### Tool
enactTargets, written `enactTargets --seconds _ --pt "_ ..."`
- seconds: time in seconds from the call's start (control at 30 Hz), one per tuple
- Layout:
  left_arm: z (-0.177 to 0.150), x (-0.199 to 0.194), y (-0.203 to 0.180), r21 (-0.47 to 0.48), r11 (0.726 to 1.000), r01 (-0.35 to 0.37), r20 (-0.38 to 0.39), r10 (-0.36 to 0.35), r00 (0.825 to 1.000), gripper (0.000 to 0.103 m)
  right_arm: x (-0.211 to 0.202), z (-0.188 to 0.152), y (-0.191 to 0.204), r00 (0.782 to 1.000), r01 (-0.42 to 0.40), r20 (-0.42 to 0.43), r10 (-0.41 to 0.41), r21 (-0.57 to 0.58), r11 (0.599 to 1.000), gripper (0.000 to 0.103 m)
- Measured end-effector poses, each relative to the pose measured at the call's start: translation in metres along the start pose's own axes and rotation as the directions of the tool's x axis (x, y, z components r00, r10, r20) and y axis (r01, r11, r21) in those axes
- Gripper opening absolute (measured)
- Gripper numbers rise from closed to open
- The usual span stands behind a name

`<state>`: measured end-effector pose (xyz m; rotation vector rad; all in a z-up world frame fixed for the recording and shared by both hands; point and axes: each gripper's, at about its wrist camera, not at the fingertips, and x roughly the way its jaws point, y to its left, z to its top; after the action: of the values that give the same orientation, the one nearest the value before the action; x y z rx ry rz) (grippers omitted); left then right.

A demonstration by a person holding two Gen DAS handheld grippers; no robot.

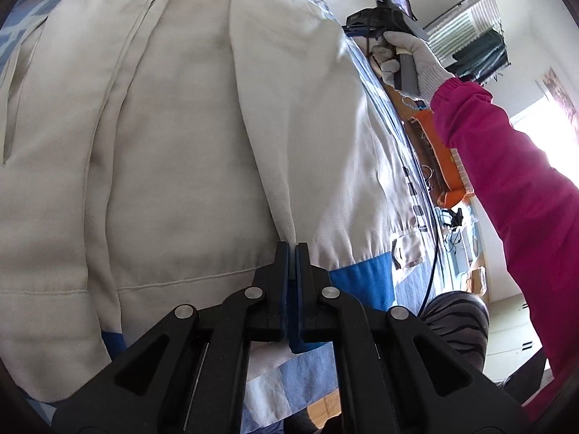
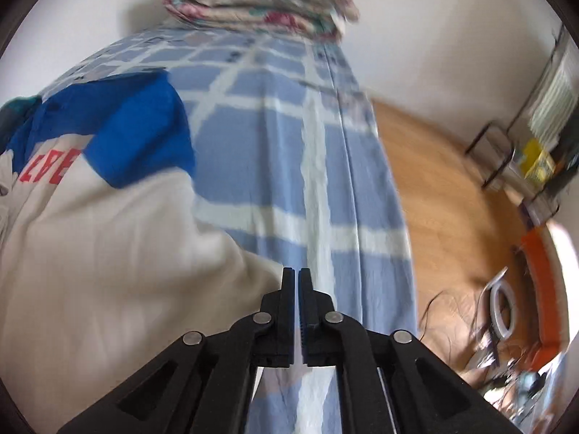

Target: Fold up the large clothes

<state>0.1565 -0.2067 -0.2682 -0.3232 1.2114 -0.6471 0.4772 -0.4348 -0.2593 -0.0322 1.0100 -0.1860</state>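
Jacket point(image 1: 181, 144), cream with blue panels, lies spread on a blue checked bed point(image 2: 282, 137). From the left claw point(image 1: 292, 249) outward: its jaws are pressed together, seemingly pinching the jacket's hem where a folded flap ends. The right claw point(image 2: 297, 275), jaws a narrow slit apart and holding nothing, hovers over the bed just beside the jacket's edge. A fold seems under way; next, the right claw likely needs its own grip on the cloth.

Daylight floods in from a window point(image 1: 550, 133) far right of the jaws, blown out to white glare. The right wrist view is smeared with motion blur beyond its jaws. Both views bend and darken at the rims.
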Motion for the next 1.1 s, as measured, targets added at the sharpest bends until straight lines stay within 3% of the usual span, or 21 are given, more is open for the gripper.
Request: enactTargets --seconds 0.03,0.2,0.3,0.33,0.53,0.7,0.83,0.9,0.97,1.0,1.03,1.07,1.1 --pt "0.0 -0.001 0.0 -0.001 1.0 0.0 0.001 0.0 1.0 0.001 -0.008 -0.002 -0.01 1.0 -0.02 0.012 0.02 0.037 0.999 0.026" --pt "-0.003 -0.001 0.0 -0.005 1.0 0.002 0.008 -0.002 1.0 0.001 -0.063 -0.031 -0.043 0.98 -0.196 0.039 0.193 0.13 0.972 0.033" --pt "-0.002 -0.003 0.003 -0.014 1.0 0.003 0.01 -0.003 1.0 0.001 -0.113 -0.067 -0.054 0.943 -0.333 0.045 0.33 0.17 0.928 0.041" --pt "-0.002 -0.004 0.004 -0.022 1.0 0.008 0.011 -0.007 1.0 0.001 -0.128 -0.081 -0.054 0.933 -0.359 0.038 0.358 0.175 0.917 0.046" --pt "-0.007 -0.012 0.012 -0.082 0.996 0.039 0.019 -0.037 0.999 0.003 -0.185 -0.172 -0.037 0.874 -0.47 -0.044 0.484 0.183 0.864 0.05" --pt "-0.014 -0.014 0.014 -0.118 0.991 0.067 0.013 -0.066 0.998 0.01 -0.177 -0.238 -0.007 0.836 -0.499 -0.13 0.534 0.228 0.836 0.05" --pt "-0.021 -0.009 0.014 -0.123 0.99 0.071 -0.001 -0.072 0.997 0.01 -0.158 -0.278 0.02 0.776 -0.545 -0.19 0.601 0.277 0.791 0.05" --pt "-0.024 -0.004 0.013 -0.123 0.989 0.077 -0.003 -0.078 0.997 0.01 -0.151 -0.286 0.033 0.766 -0.552 -0.208 0.608 0.27 0.789 0.05" --pt "-0.025 0.0 0.012 -0.119 0.989 0.088 -0.009 -0.089 0.996 0.01 -0.144 -0.294 0.045 0.77 -0.552 -0.204 0.605 0.261 0.792 0.05" --pt "-0.025 0.001 0.012 -0.122 0.988 0.097 -0.01 -0.099 0.995 0.01 -0.145 -0.292 0.047 0.775 -0.559 -0.178 0.606 0.253 0.79 0.05" --pt "-0.026 0.003 0.011 -0.127 0.986 0.105 -0.012 -0.107 0.994 0.009 -0.144 -0.292 0.049 0.768 -0.567 -0.176 0.616 0.26 0.782 0.041" --pt "-0.026 0.004 0.01 -0.127 0.986 0.109 -0.012 -0.112 0.994 0.007 -0.143 -0.292 0.051 0.76 -0.579 -0.165 0.629 0.269 0.769 0.029" --pt "-0.026 0.006 0.008 -0.123 0.987 0.107 -0.013 -0.109 0.994 0.006 -0.142 -0.293 0.053 0.75 -0.59 -0.161 0.642 0.277 0.759 0.005"
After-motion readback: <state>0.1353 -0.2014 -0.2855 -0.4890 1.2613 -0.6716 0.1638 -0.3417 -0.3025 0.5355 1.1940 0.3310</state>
